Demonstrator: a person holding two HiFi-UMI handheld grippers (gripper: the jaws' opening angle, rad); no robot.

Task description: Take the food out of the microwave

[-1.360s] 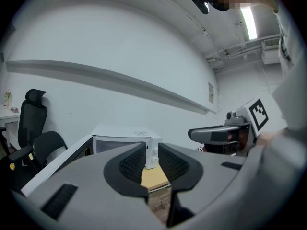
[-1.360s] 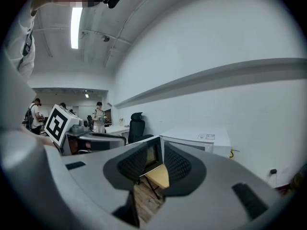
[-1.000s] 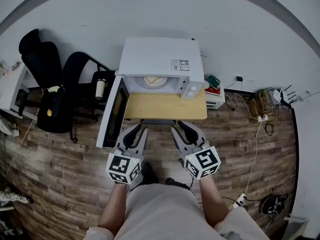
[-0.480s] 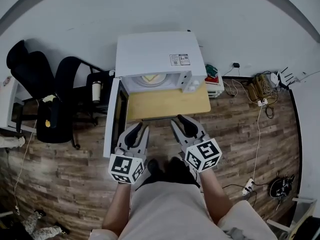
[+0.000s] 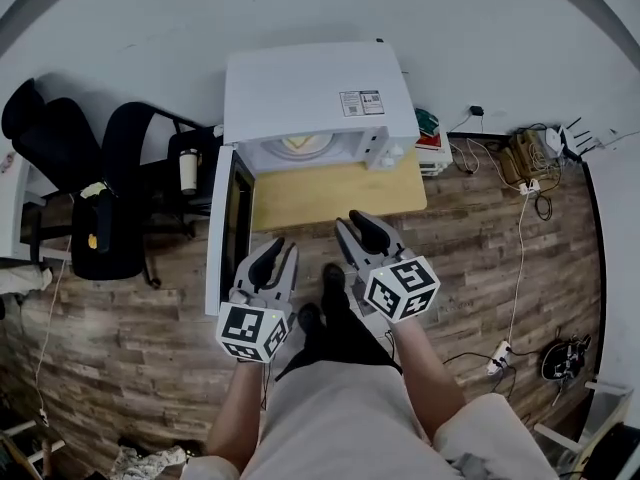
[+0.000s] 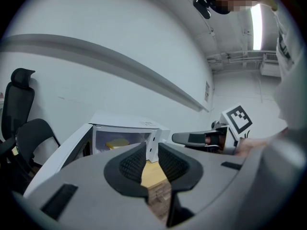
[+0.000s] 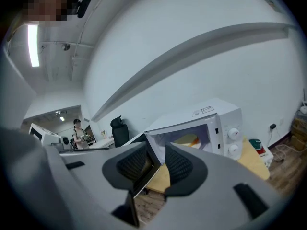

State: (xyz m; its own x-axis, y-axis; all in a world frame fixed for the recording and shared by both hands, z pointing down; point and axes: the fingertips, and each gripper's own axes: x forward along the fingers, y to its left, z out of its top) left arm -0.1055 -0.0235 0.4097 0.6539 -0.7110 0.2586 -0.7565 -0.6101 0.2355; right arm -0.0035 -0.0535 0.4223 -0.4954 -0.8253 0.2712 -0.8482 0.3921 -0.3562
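The food (image 5: pixel 303 144) sits inside the microwave (image 5: pixel 318 93), and its door (image 5: pixel 228 223) is open. Your left tongs (image 5: pixel 274 251) and right tongs (image 5: pixel 354 224) are both spread, with nothing in them, near the surface (image 5: pixel 335 190).

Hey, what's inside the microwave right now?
Through the open door, the microwave holds a pale yellow piece of food on a round plate. The cavity's back and what lies under the food are hidden.
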